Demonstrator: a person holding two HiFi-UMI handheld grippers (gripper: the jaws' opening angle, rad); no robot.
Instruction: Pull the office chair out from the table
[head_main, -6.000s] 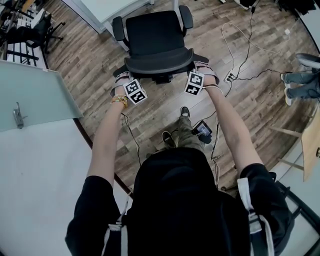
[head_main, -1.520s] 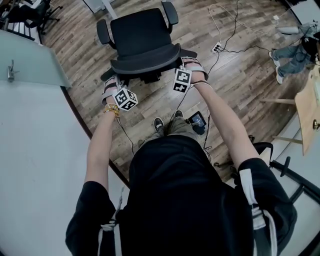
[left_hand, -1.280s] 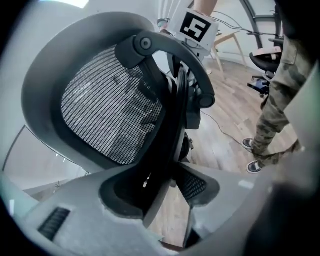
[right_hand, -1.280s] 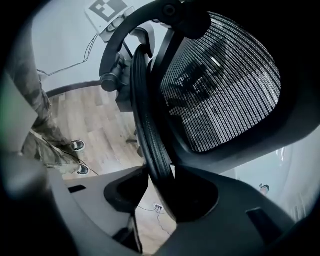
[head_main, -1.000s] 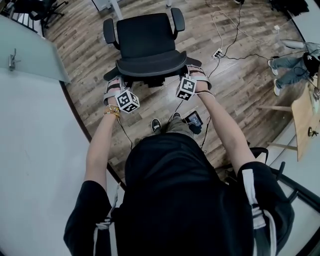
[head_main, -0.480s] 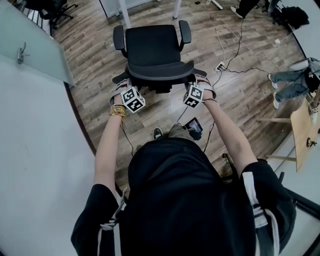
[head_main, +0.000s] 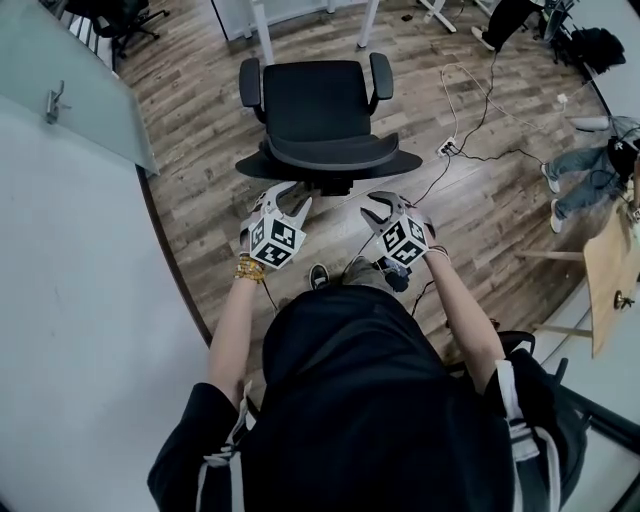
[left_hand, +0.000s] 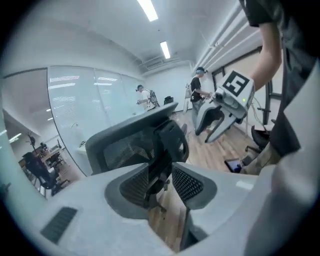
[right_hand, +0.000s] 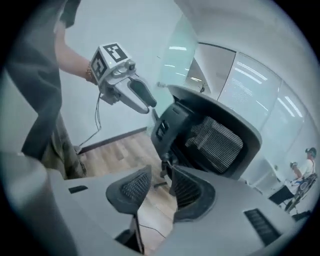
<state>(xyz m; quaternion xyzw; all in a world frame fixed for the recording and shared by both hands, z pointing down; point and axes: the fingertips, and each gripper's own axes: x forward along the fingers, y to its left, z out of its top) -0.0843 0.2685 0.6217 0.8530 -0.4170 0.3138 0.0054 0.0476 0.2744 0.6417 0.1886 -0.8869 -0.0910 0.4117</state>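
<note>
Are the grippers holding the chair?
No, left gripper and right gripper hang clear of the chair, their empty jaws apart though just closing somewhat.

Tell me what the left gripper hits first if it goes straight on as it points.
The left gripper would probably meet the black mesh office chair, at its rear back support; depth is unclear.

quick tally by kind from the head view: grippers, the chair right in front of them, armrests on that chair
grippers: 2 (left gripper, right gripper)
office chair: 1
armrests: 2
total: 5
</note>
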